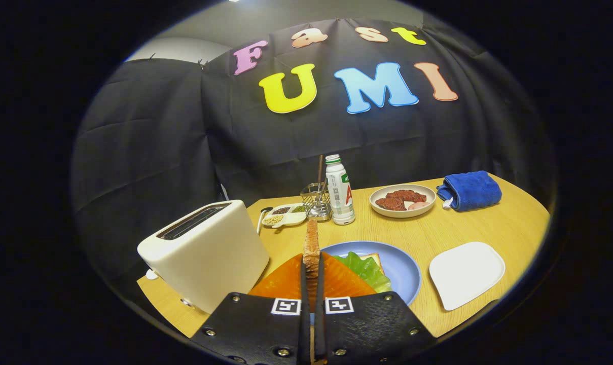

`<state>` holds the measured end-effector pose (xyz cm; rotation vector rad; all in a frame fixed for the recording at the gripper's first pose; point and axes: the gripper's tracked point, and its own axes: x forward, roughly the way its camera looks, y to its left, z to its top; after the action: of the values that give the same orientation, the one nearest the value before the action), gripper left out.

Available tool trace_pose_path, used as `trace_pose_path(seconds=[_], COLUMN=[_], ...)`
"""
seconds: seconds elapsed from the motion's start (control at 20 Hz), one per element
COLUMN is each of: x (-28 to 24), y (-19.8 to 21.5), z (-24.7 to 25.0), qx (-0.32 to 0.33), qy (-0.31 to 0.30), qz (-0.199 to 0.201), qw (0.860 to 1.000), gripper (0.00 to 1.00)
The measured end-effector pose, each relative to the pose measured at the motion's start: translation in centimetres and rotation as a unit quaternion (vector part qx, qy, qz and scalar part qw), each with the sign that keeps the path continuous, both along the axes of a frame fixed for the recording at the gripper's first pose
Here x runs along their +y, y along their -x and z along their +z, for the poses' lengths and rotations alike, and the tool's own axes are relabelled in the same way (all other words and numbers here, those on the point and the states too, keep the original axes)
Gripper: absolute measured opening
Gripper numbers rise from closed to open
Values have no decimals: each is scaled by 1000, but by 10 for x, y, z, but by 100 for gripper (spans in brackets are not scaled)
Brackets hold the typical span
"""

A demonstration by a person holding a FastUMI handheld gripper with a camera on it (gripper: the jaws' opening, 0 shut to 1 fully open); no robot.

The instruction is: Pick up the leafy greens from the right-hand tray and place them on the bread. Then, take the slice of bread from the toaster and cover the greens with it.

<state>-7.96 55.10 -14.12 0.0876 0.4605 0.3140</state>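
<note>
Bread slice (312, 248) stands on edge, clamped between the two fingers of the gripper (312, 268), held above the blue plate (405, 271). On that plate, leafy greens (367, 268) lie over another bread slice (374, 257). Left of the plate stands the white toaster (207, 251); right of it, an empty white tray (466, 274). Beyond the plate stands a bottle (339, 190).

- Even, fairly bright light is cast from overhead; a lamp glint is seen above the cloth wall (336, 132).
- Soft shadows are thrown beside the toaster (205, 253).
- Strong fisheye bending and darkening are seen toward the edges.
- The table (489, 228) is rendered sharply.
</note>
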Motion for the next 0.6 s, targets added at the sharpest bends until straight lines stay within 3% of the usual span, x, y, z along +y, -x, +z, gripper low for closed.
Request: trace_pose_path(seconds=[0.35,0.6], x=[-15,-36], y=[-1,-6], z=[-13,-24], qx=[-1,10], qy=[26,41], qz=[-6,-21], qw=[1000,999], gripper=[5,12])
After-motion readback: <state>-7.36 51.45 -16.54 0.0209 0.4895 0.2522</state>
